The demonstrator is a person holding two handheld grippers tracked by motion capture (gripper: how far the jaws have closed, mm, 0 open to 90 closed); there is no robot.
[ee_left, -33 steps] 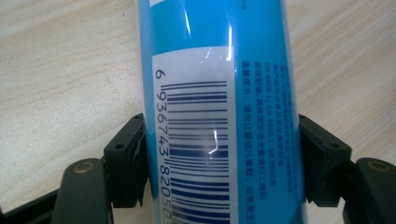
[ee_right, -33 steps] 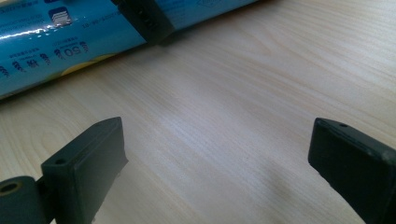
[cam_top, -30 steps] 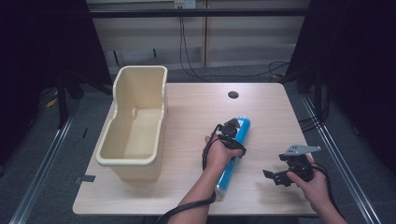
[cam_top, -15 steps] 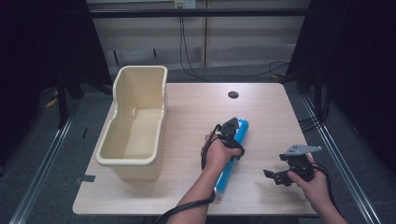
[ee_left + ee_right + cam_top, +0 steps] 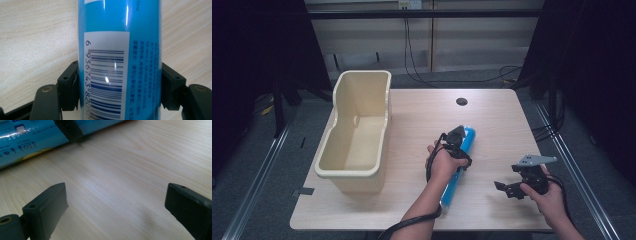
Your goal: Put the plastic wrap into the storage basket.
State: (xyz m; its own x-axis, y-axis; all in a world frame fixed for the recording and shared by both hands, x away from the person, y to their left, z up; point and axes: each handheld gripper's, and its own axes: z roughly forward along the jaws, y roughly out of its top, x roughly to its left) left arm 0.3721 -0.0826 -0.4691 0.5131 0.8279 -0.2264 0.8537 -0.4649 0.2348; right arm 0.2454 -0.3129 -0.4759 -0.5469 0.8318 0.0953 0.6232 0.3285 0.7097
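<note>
Spanning the scene: wooden table (image 5: pixel 422 120), cream plastic bin (image 5: pixel 357 135) on its left half, well apart from blue cylindrical tube (image 5: pixel 457 165) lying near centre. Clamped on tube's barcode section from both sides: left gripper (image 5: pixel 457 137), jaws touching it. Hovering right of tube, jaws spread wide over bare wood: right gripper (image 5: pixel 512 189); small dark hole (image 5: pixel 461 101) beyond.

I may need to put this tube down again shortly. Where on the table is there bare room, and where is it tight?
Bare wood lies between the bin and the blue tube, and across the far side around the dark hole. A narrower strip runs between the tube and the right gripper. It is tight at the near middle, where the left gripper clamps the tube.
</note>
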